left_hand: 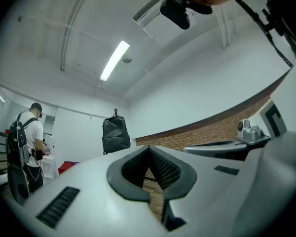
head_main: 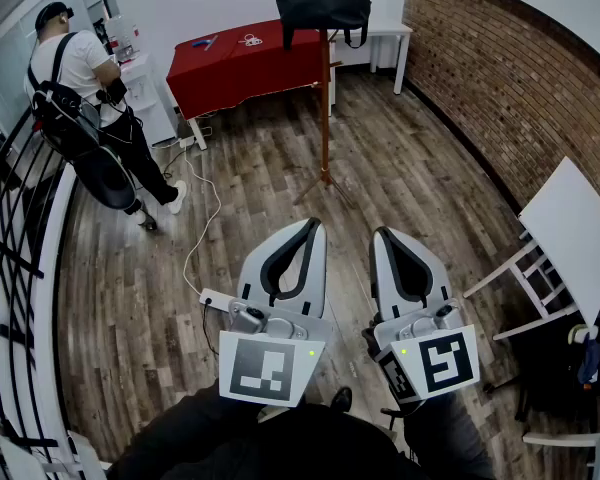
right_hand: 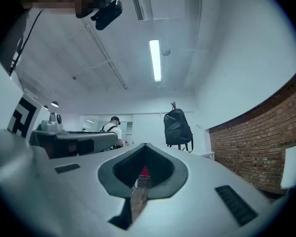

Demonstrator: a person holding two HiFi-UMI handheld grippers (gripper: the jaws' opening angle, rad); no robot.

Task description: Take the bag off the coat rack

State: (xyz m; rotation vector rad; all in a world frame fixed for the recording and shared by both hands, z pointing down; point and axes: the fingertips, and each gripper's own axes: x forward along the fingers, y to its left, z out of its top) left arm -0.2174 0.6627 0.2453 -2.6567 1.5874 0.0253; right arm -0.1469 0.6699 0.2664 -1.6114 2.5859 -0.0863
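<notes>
A black backpack (head_main: 321, 0) hangs at the top of a thin wooden coat rack (head_main: 325, 108) that stands on the plank floor a good way ahead of me. It also shows small in the left gripper view as a dark bag (left_hand: 115, 135) and in the right gripper view as a bag (right_hand: 177, 128) with dangling straps. My left gripper (head_main: 311, 224) and right gripper (head_main: 381, 234) are held side by side close to my body, well short of the rack. Both have their jaws shut with nothing between them.
A table with a red cloth (head_main: 242, 63) stands behind the rack, with a white table (head_main: 383, 36) beside it. A person (head_main: 90, 108) stands at the far left by a black railing (head_main: 15, 228). A brick wall (head_main: 510, 98) runs along the right. A white folding table (head_main: 570, 238) and a floor cable (head_main: 205, 223) lie nearby.
</notes>
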